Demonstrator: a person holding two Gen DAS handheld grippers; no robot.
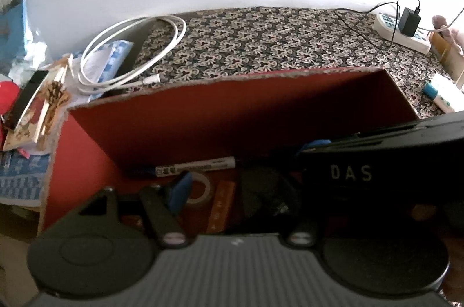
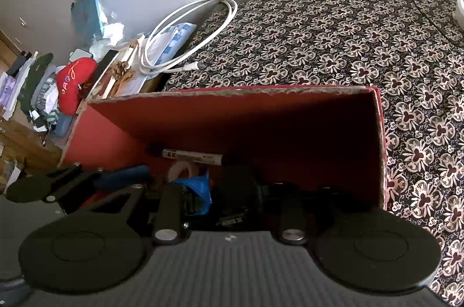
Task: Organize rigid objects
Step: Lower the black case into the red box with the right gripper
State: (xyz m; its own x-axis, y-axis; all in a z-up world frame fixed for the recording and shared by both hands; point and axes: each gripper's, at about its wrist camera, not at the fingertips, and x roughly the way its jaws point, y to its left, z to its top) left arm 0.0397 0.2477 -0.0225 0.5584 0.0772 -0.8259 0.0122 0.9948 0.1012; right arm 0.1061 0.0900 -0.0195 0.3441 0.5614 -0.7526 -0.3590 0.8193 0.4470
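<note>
Marker (image 2: 191,156) in red box (image 2: 232,95), beyond right tongs (image 2: 229,188), apparently untouched

1 red box (image 2: 232,121), 1 marker (image 2: 191,155), 1 tape roll (image 2: 181,169), 1 white cable (image 2: 188,34), 1 power strip (image 1: 401,31).

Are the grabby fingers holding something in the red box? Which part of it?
Cannot tell. The left gripper and right gripper both reach into the red box, where a black thing sits in shadow; no grip shows.

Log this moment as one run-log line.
scene: red box on patterned cloth | inside: marker, tape roll | left tongs, right tongs: reaching into box | grip: unclear
</note>
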